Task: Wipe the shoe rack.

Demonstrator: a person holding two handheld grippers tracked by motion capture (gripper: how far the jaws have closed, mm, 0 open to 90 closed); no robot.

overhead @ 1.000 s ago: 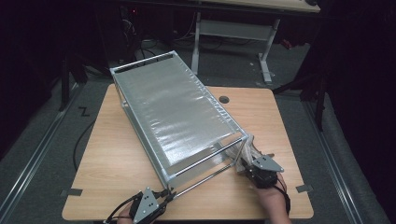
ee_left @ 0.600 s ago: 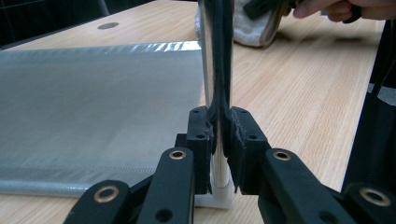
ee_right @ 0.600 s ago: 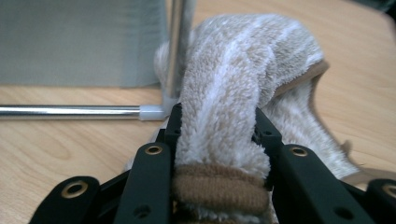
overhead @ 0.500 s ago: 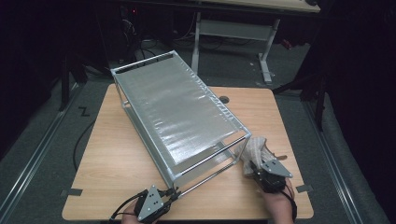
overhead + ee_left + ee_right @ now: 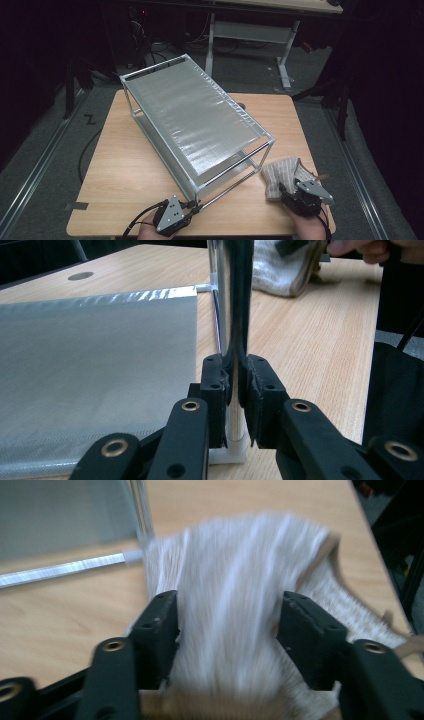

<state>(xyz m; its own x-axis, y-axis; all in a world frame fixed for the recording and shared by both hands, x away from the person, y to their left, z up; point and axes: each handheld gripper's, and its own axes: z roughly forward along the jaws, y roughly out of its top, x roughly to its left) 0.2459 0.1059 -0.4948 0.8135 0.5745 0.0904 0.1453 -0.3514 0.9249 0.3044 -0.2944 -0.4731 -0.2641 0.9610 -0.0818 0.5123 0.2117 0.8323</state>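
A chrome wire rack (image 5: 195,120) with silver shelf liners lies tilted on the wooden table (image 5: 125,170). At the table's near edge my left gripper (image 5: 192,206) is shut on one of its chrome posts (image 5: 232,300), pads pinching the tube beside the lined shelf (image 5: 90,365). A folded, striped beige cloth (image 5: 280,172) rests on the table by the rack's near right corner. My right gripper (image 5: 282,190) is just behind it. Its jaws have just been opening and now stand wide, with the cloth (image 5: 235,580) between them (image 5: 227,630).
The table has a round cable hole (image 5: 242,106) behind the rack. A desk frame (image 5: 250,30) stands on the dark floor beyond. A bare strip of wood runs along the left side of the table, and its right edge (image 5: 305,140) is close to the cloth.
The right gripper slid right and toward the near edge, and its jaws opened around the cloth, which now lies spread on the table. The left gripper shifted slightly right, still clamped on the post.
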